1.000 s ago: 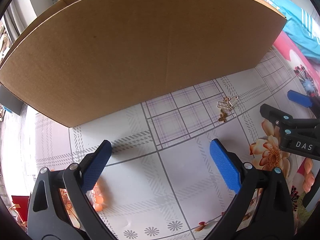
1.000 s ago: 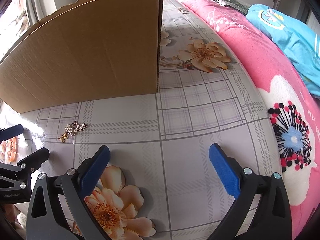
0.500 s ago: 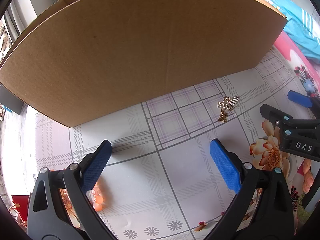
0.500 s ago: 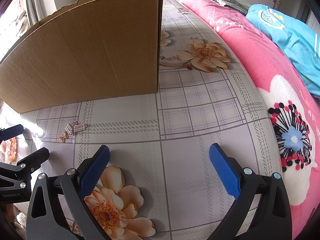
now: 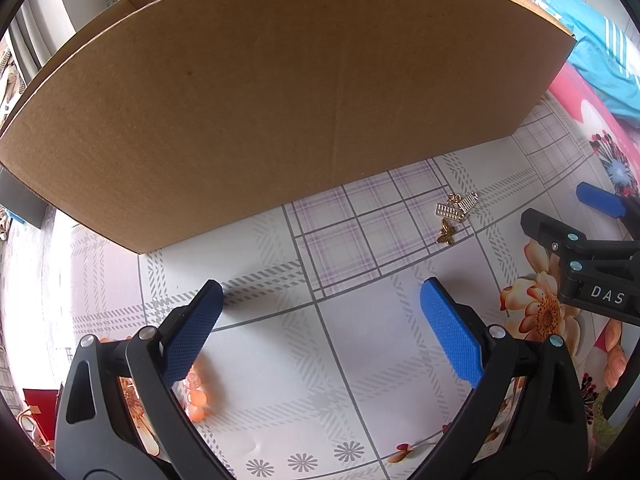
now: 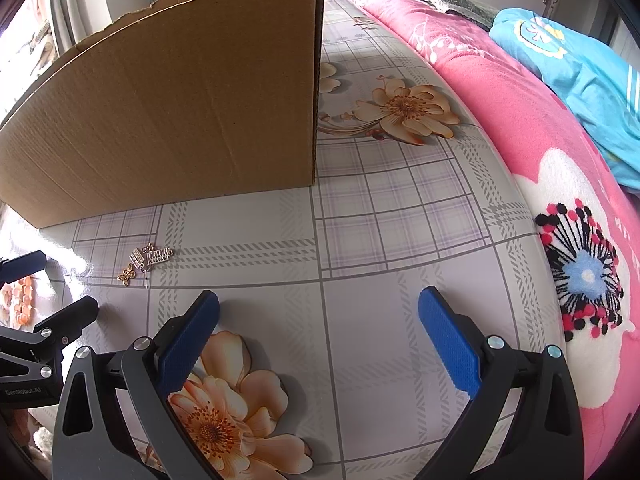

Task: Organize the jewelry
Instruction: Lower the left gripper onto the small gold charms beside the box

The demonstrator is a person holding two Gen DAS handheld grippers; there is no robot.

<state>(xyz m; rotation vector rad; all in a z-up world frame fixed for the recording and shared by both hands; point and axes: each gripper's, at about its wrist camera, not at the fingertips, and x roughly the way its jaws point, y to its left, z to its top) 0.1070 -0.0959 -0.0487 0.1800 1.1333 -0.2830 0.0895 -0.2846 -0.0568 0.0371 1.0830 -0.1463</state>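
Observation:
A small pile of gold charms (image 5: 454, 214) lies on the checked tablecloth, with a butterfly charm (image 5: 446, 235) at its near edge; the same charms (image 6: 150, 257) show at the left in the right wrist view. An orange bead bracelet (image 5: 196, 394) lies partly hidden behind my left gripper's left finger, and the bracelet (image 6: 24, 300) shows at the far left of the right wrist view. My left gripper (image 5: 320, 328) is open above the cloth, empty, short of the charms. My right gripper (image 6: 320, 328) is open and empty, to the right of the charms.
A large cardboard box (image 5: 280, 92) stands upright just behind the charms, its corner (image 6: 314, 80) facing the right gripper. A pink floral blanket (image 6: 540, 152) and a blue cloth (image 6: 580, 68) lie along the right side of the table (image 6: 400, 232).

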